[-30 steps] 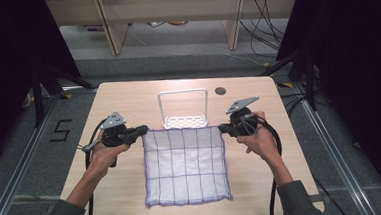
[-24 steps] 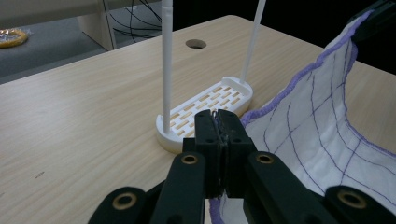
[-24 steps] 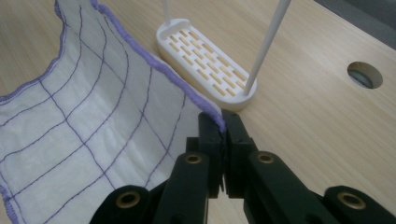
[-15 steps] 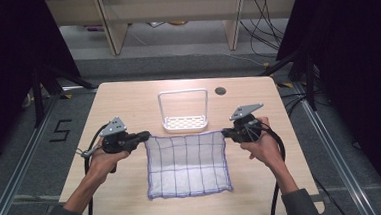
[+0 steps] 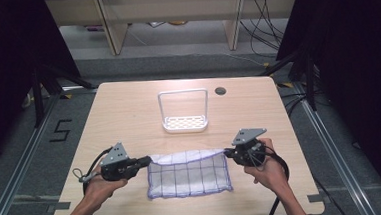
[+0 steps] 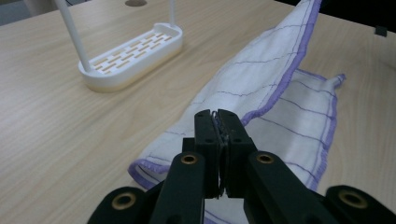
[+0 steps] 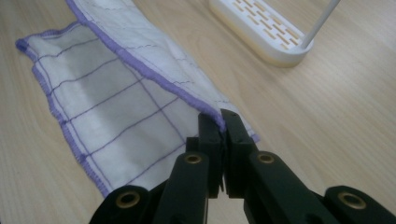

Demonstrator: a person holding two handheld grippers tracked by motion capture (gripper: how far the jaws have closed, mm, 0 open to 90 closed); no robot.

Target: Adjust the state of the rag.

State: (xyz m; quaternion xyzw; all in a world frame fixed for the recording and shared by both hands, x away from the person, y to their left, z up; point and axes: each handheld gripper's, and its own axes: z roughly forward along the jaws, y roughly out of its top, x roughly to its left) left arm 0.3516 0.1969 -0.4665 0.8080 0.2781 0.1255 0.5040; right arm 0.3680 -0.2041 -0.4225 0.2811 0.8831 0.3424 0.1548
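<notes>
- Two hands reach in low; we pinch the soft cloth point(image 5: 190, 173) with the left gripper point(image 5: 145, 162) and right gripper point(image 5: 226, 155).
- It lies folded on our wooden table point(image 5: 128, 111), near the white plastic rack point(image 5: 185, 122).

The white cloth point(image 5: 190, 173) with its purple grid lines and purple hem lies near the table's point(image 5: 128, 111) front edge, about midway between its left and right edges. Its far edge is lifted and folded toward me over the flat part, pinched at both far corners in my grippers.
</notes>
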